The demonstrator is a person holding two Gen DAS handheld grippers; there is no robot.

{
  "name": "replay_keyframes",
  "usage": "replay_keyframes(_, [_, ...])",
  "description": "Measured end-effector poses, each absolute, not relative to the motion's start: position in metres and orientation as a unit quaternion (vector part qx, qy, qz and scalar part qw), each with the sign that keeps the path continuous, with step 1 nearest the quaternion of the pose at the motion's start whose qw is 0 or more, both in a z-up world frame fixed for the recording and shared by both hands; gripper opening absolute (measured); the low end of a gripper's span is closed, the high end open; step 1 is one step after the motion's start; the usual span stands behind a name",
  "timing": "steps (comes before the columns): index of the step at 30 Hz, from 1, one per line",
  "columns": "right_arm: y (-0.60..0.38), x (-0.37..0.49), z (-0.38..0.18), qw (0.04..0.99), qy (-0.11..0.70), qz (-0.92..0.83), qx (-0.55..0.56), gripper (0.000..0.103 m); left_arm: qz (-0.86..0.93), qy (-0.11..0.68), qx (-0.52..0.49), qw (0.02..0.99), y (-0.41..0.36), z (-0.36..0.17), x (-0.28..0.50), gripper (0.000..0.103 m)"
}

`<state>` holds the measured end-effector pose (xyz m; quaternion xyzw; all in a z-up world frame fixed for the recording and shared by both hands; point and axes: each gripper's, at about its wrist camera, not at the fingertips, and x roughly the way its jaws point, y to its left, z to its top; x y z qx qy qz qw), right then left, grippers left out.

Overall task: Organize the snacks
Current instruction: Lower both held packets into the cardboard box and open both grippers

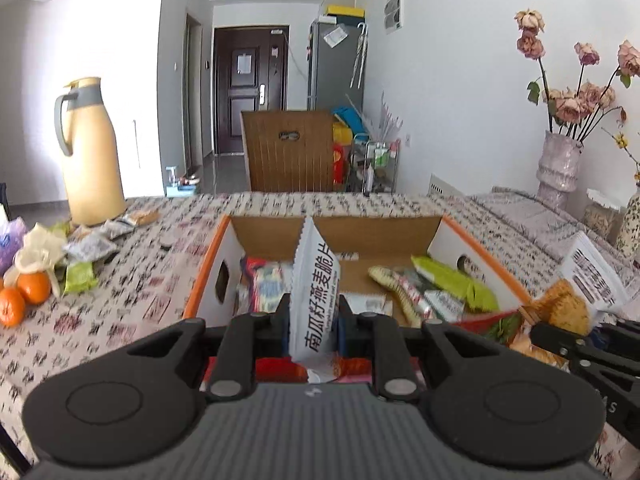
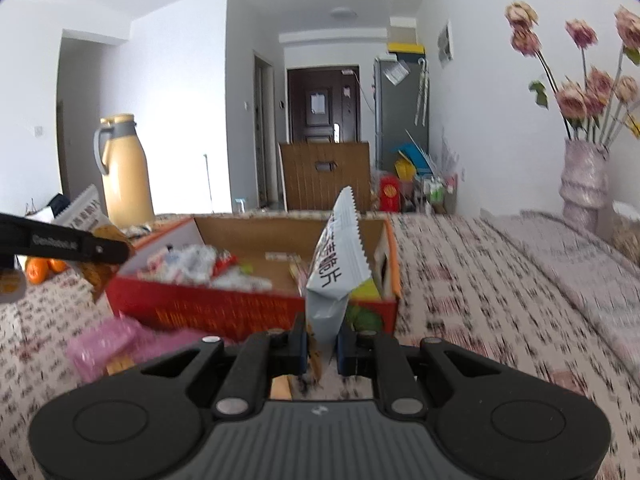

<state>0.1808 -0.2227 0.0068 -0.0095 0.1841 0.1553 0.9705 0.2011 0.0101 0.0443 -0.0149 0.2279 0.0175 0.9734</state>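
An open cardboard box (image 1: 452, 236) with orange rims and red sides holds several snack packets; it also shows in the right wrist view (image 2: 224, 312). My left gripper (image 1: 314, 320) is shut on a white snack packet (image 1: 316, 288) with black Chinese print, held upright over the box's near edge. My right gripper (image 2: 322, 340) is shut on a like white snack packet (image 2: 340, 264), just in front of the box's near right corner. Each gripper shows in the other's view, at the right (image 1: 560, 340) and at the left (image 2: 112, 250), each with its packet.
Loose snack packets (image 1: 90, 248), oranges (image 1: 24, 294) and a tan thermos jug (image 1: 90, 152) stand at the left on the patterned tablecloth. A vase of dried roses (image 1: 560, 164) stands at the right. Pink packets (image 2: 108, 346) lie before the box.
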Motion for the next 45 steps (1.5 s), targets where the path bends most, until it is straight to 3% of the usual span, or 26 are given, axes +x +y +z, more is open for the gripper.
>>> replay_keyframes(15, [-0.18, 0.258, 0.038, 0.97, 0.163, 0.178, -0.019, 0.012, 0.033, 0.205, -0.022, 0.978, 0.006, 0.061, 0.263, 0.021])
replay_keyframes(35, [-0.168, 0.305, -0.002, 0.959, 0.219, 0.177, -0.013, 0.013, 0.032, 0.236, -0.058, 0.969, 0.032, 0.021, 0.295, 0.022])
replay_keyframes(36, [-0.168, 0.305, -0.003, 0.959, 0.221, 0.177, -0.012, 0.015, 0.037, 0.236, -0.059, 0.969, 0.032, 0.021, 0.294, 0.029])
replay_keyframes(37, [-0.168, 0.304, -0.003, 0.959, 0.223, 0.176, -0.011, 0.016, 0.04, 0.235, -0.061, 0.969, 0.032, 0.021, 0.294, 0.043])
replay_keyframes(41, [-0.171, 0.298, -0.004, 0.958, 0.225, 0.177, -0.009, 0.024, 0.05, 0.218, -0.061, 0.973, 0.032, 0.026, 0.286, 0.064])
replay_keyframes(43, [-0.172, 0.296, -0.003, 0.96, 0.221, 0.172, -0.009, 0.049, 0.055, 0.21, -0.059, 0.974, 0.031, 0.028, 0.283, 0.079])
replay_keyframes(45, [-0.174, 0.295, -0.002, 0.962, 0.216, 0.167, -0.007, 0.066, 0.057, 0.202, -0.057, 0.976, 0.029, 0.03, 0.28, 0.085])
